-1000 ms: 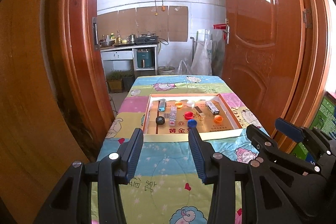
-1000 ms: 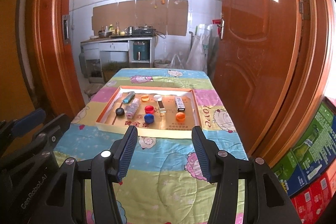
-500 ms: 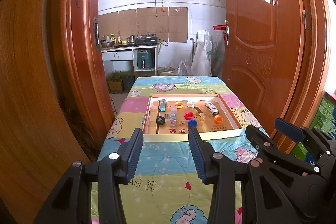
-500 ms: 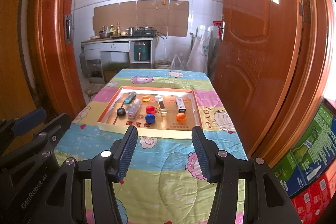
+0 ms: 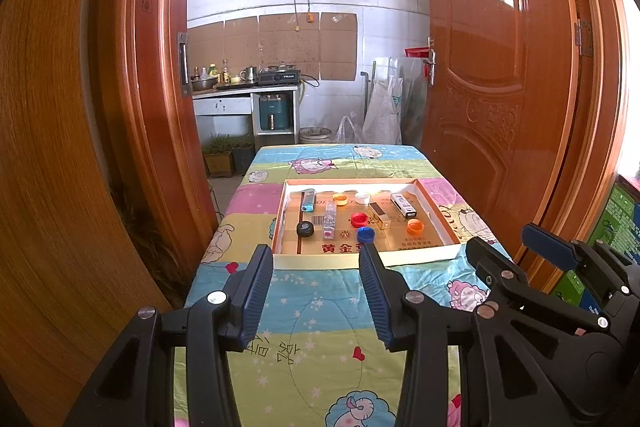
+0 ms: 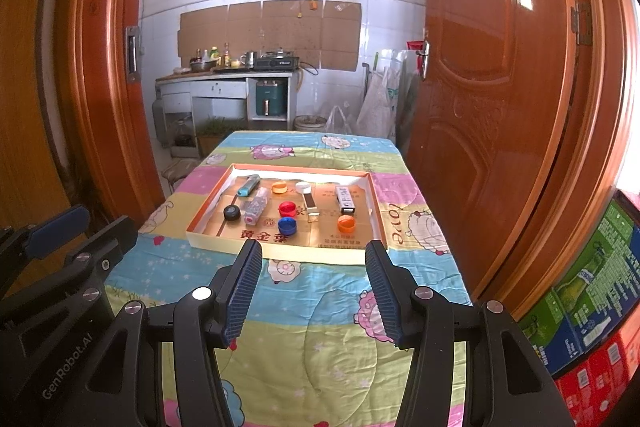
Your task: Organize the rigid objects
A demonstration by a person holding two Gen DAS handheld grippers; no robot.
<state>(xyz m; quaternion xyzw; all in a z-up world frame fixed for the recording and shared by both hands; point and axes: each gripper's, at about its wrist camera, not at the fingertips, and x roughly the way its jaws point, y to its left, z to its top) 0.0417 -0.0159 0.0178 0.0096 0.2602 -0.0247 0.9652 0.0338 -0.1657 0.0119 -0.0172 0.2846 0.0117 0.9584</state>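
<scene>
Nothing on the tabletop (image 5: pixel 320 355) has shifted since a second ago, and both claws sit where they were, with only a slight change in the framing of the doorway.

Left claw (image 5: pixel 316 287) hangs released above the near part of the cartoon-print cloth, its ribbed blue pads apart with nothing between them. Right claw (image 6: pixel 314 287) is likewise released and empty, jaws spread a little wider, over the same cloth; its black frame also shows at the right edge of the left wrist view.

Farther along the tabletop lies a shallow cardboard tray (image 6: pixel 280 253) with an orange rim, well apart from both claws. Inside it, from the left: a blue lighter (image 6: pixel 248 185) near the far left corner, a black cap (image 6: pixel 231 213) in front of it, and a clear small box (image 6: pixel 256 209) lying beside them. Toward the middle are an orange cap (image 6: pixel 279 187), a white cap (image 6: pixel 303 186), a red cap (image 6: pixel 287 209) and a blue cap (image 6: pixel 287 225), the blue one nearest the front wall. A small gold-and-dark box (image 6: pixel 310 205) lies just right of the red cap. A white box (image 6: pixel 346 201) lies further right, and another orange cap (image 6: pixel 346 223) sits in front of it.

An open wooden door (image 6: pixel 480 87) stands to the right of the tabletop.
</scene>
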